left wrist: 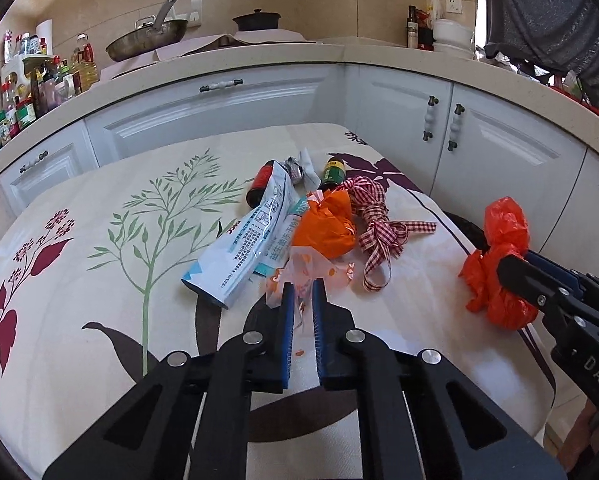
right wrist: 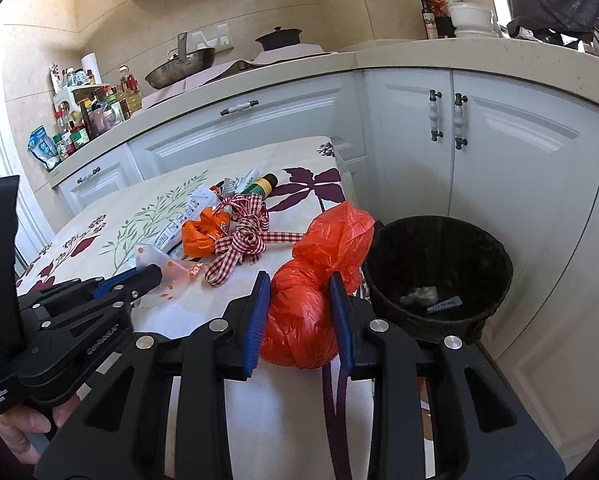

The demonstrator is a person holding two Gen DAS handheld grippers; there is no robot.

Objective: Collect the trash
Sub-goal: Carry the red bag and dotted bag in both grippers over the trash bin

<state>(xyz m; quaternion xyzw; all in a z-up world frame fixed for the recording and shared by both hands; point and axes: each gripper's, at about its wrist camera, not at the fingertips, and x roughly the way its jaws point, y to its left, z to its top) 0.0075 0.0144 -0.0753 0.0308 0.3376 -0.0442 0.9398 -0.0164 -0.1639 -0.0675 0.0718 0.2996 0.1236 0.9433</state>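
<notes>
My left gripper (left wrist: 301, 292) is shut on a clear plastic wrapper with orange dots (left wrist: 299, 268) at the near edge of a trash pile on the floral tablecloth (left wrist: 99, 280). The pile holds a blue-and-white sachet (left wrist: 251, 248), a crumpled orange paper (left wrist: 327, 228), a red gingham ribbon (left wrist: 379, 232), two small dark bottles (left wrist: 259, 184) and a foil scrap (left wrist: 293, 168). My right gripper (right wrist: 300, 280) is shut on a knotted red-orange plastic bag (right wrist: 299, 320), held over the table's right edge beside a black bin (right wrist: 459, 240). The left gripper (right wrist: 151, 276) also shows in the right wrist view.
The bin stands on the floor against white cabinets (right wrist: 519, 160) and holds a few scraps (right wrist: 439, 304). A counter behind carries a pan (left wrist: 147, 40), a dark pot (left wrist: 257, 20) and several condiment bottles (left wrist: 39, 88). A hand (right wrist: 15, 432) grips the left tool.
</notes>
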